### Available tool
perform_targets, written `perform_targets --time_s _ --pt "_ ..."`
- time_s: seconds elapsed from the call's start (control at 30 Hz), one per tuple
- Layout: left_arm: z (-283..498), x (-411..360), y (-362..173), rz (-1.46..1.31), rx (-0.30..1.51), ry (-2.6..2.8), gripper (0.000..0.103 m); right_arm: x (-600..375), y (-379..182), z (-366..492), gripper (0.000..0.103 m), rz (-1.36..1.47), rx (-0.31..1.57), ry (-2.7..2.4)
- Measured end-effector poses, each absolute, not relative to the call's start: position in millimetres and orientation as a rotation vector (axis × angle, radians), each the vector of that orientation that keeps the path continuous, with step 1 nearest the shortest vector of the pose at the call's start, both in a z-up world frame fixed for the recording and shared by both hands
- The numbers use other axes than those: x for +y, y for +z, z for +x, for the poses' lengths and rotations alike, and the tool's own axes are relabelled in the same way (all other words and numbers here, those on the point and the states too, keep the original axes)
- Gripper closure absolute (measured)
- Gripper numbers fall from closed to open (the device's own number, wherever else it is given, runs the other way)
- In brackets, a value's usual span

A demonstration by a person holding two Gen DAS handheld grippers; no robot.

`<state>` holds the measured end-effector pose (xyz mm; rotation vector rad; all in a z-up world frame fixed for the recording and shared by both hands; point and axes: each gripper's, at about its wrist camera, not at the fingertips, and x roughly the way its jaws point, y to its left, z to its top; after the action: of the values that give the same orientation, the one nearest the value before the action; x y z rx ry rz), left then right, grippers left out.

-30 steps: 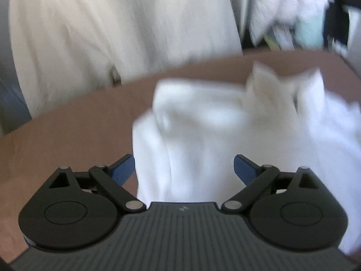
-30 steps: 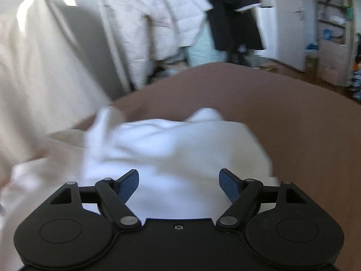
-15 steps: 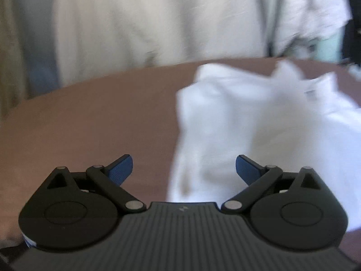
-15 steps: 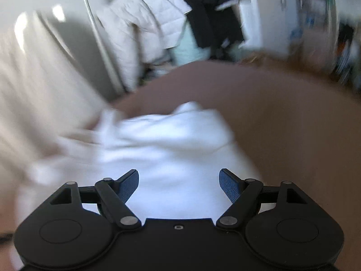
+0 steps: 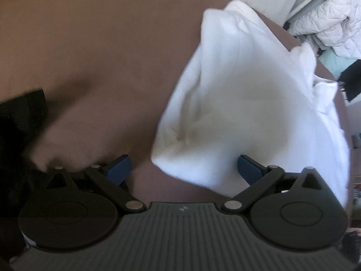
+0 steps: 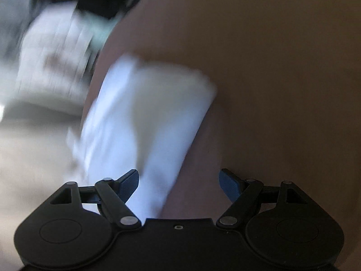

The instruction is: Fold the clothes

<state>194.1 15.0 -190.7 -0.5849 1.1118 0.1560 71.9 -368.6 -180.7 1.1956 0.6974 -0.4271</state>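
Jaws apart, one white garment (image 5: 248,94), seemingly folded

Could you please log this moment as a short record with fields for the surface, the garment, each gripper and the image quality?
surface: brown table
garment: white garment, bunched up on the table, not folded flat
left gripper: open, holding nothing, garment's near corner in front of its gap
right gripper: open, holding nothing, garment edge by its left finger
background: white quilted jacket beyond the table
image quality: right wrist view heavily motion-blurred
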Motion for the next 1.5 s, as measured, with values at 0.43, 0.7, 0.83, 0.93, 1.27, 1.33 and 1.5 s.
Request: perform_targets --time_s 0.43,0.7,0.83,0.93,1.27,1.33,1.5 --pt "196.0 8.3 -184.8 -0.483 0.965 0.096 0.000 -395.7 -203.6 107.8 0.024 1.238 0.480 -0.442" --pt "192.6 4.7 -174.1 -0.447 0.945 0.029 0.003 -370.1 -146.6 119.9 0.077 0.816 0.504 -0.456" --pt "186.2 -4.2 -147.1 -0.343 0.848 -0.004 0.003 -360.6 -141.4 121.0 0.077 0.720 0.529 -0.526" --pt "183.1 13.5 -136.7 -0.372 0.779 0.062 0.003 -353.4 -137.6 121.8 0.077 0.647 0.546 -0.578" --pt "229.8 46.3 -197.6 -0.565 1.000 -0.090 0.000 -389.7 -157.3 90.8 0.070 1.108 0.613 -0.435" --pt "228.8 51.8 -191.2 -0.597 0.980 -0.040 0.000 -404.8 -174.4 74.2 0.067 1.260 0.583 -0.378" --pt "217.8 66.9 -181.9 -0.563 0.809 0.188 0.000 -402.7 -183.8 79.7 0.054 1.275 0.630 -0.370"
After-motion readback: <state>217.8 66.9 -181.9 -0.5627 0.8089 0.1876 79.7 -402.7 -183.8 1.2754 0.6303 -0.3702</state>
